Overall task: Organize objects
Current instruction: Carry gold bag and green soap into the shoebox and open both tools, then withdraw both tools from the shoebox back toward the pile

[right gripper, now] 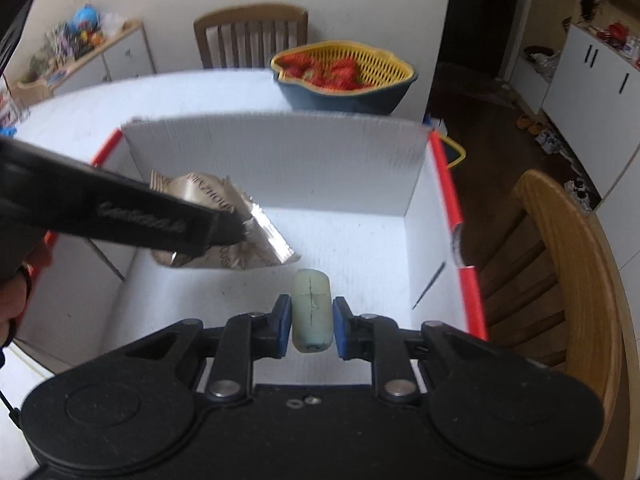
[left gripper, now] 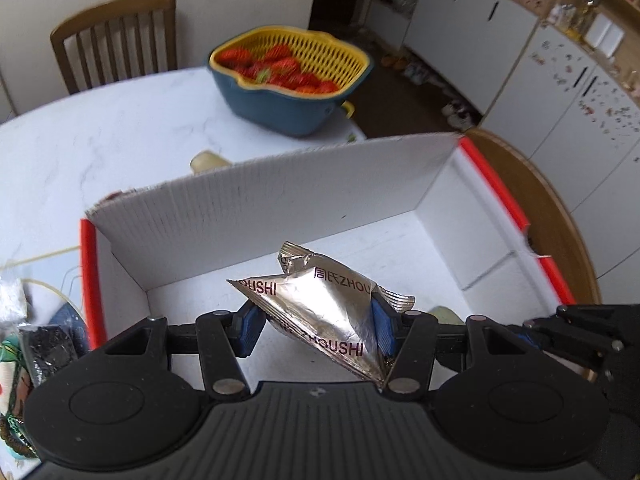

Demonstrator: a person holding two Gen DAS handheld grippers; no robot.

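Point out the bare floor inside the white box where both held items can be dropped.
The box floor looks bare. Widest patch: between the far wall and the right red-edged wall, beyond the pale green block. Left side is crowded overhead: the left gripper holds the silver packet above it.

Colours and patterns of the objects on and around the table.
Silver foil packet [left gripper: 320,312] with dark red lettering; pale green block [right gripper: 312,312] marked with a thin dark cross; white ribbed box [left gripper: 280,200] with red-orange rim edges; yellow lattice strainer [left gripper: 296,60] set in a dark blue bowl [left gripper: 280,108], holding red strawberries [left gripper: 280,68]; white table [left gripper: 120,128] with faint grey marbling; black left gripper [left gripper: 316,324] and right gripper [right gripper: 310,324], each with blue pads; brown slatted wooden chair [right gripper: 250,36].
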